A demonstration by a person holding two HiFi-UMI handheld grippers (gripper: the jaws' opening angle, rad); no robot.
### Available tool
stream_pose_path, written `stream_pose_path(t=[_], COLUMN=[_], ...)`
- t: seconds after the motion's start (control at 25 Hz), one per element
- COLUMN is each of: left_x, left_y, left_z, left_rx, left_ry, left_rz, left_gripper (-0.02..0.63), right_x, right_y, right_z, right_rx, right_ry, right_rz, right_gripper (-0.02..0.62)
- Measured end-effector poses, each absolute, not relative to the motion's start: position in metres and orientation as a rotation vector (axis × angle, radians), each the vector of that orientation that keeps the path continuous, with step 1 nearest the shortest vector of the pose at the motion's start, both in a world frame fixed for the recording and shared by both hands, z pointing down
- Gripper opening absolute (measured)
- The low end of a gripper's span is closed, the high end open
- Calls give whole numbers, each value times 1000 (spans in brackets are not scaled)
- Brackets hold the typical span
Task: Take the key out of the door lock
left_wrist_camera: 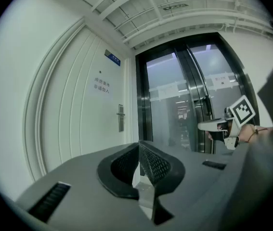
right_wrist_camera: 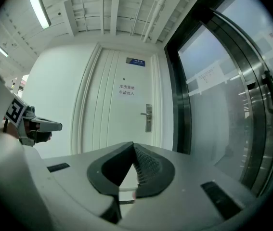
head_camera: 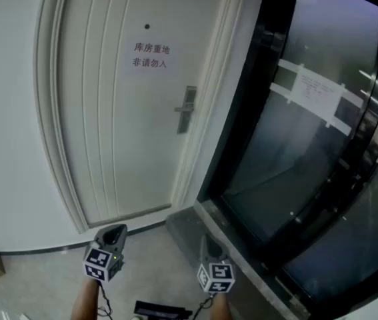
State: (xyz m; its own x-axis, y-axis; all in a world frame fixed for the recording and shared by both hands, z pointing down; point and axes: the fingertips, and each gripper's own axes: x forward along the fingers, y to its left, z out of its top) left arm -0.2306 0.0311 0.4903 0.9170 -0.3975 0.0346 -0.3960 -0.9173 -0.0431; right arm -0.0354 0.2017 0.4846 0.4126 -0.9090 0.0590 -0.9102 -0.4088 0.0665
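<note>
Up ahead on the white door (head_camera: 122, 125), the lock (head_camera: 187, 109) stands upright by the frame; its key is too small for me to make out. It lies well apart, almost straight beyond my right gripper (head_camera: 207, 240), the nearer one. Right and left gripper (head_camera: 114, 232) jaws are clenched, empty.

Head view: from your head, steeply down at the white door (head_camera: 122, 112), well off.
Left gripper view: level along your jaws, toward door and glass front (left_wrist_camera: 175, 105).
Right gripper view: likewise.
Shared: the lock plate (head_camera: 187, 109).
</note>
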Motion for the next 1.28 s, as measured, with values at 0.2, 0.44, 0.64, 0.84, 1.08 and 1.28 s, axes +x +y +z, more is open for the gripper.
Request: stream_pose_path(t=[0.2,0.44,0.64,0.84,1.08,1.28], left_x=[-226,-218,-210,-201,-186,-177], left_y=[30,33,38,43,62,78], left_z=[489,488,487,487,486,490], left_rx=[-3041,-3039,-3039,-3053,-3047,-3036], left_ry=[632,627,618,628,632,642], left_rz=[-71,-66,-65,-62,-55,-54], left_gripper=[8,8,8,9,9,9], right_x=[-30,-23,-17,-6,8,14], right_y=[203,207,210,219,233,243], right_z=[481,482,484,485,487,491], right_rx=[2587,2590,2588,2593,2592,2568], right_ry=[-1683,-1685,-1677,-1659,-1679,-1714], right_rz=[24,23,34,34,32,29], right_gripper=[11,12,12,12,12,12])
